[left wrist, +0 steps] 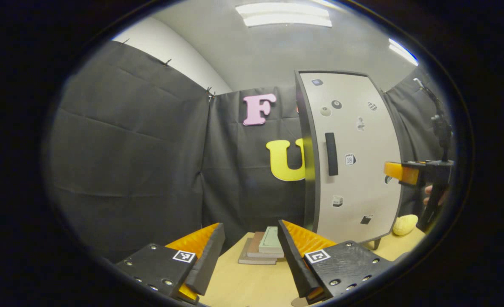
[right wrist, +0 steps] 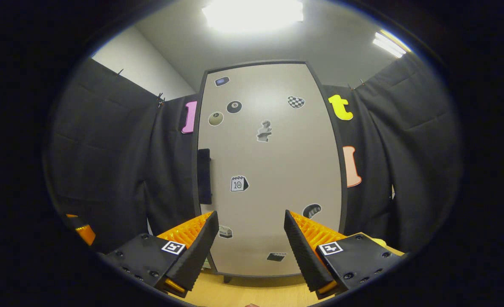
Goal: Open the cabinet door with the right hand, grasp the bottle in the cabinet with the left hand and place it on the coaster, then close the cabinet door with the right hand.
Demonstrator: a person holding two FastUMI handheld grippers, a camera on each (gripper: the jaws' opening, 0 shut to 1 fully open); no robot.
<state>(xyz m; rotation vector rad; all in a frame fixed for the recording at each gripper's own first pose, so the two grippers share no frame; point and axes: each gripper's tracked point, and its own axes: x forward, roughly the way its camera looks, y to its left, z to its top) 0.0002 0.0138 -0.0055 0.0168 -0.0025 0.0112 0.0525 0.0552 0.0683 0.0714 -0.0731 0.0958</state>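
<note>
A tall pale cabinet [left wrist: 354, 162] with a shut door, stickers and a dark vertical handle [left wrist: 331, 154] stands on the wooden table. My left gripper [left wrist: 249, 238] is open, low over the table to the cabinet's left. The other gripper [left wrist: 398, 172] juts in from the right in the left gripper view, in front of the door, with a hand behind it. From the right gripper view I face the door [right wrist: 273, 170] squarely; my right gripper [right wrist: 251, 232] is open a short way from it, with the handle [right wrist: 203, 175] up and to the left. A round edge, perhaps the coaster [left wrist: 299, 302], peeks under my left fingers.
A small stack of books [left wrist: 262, 249] lies on the wooden table [left wrist: 252, 281] left of the cabinet. A yellow knobbly object [left wrist: 405, 224] sits on the table at the cabinet's right foot. Black cloth walls close the booth on all sides.
</note>
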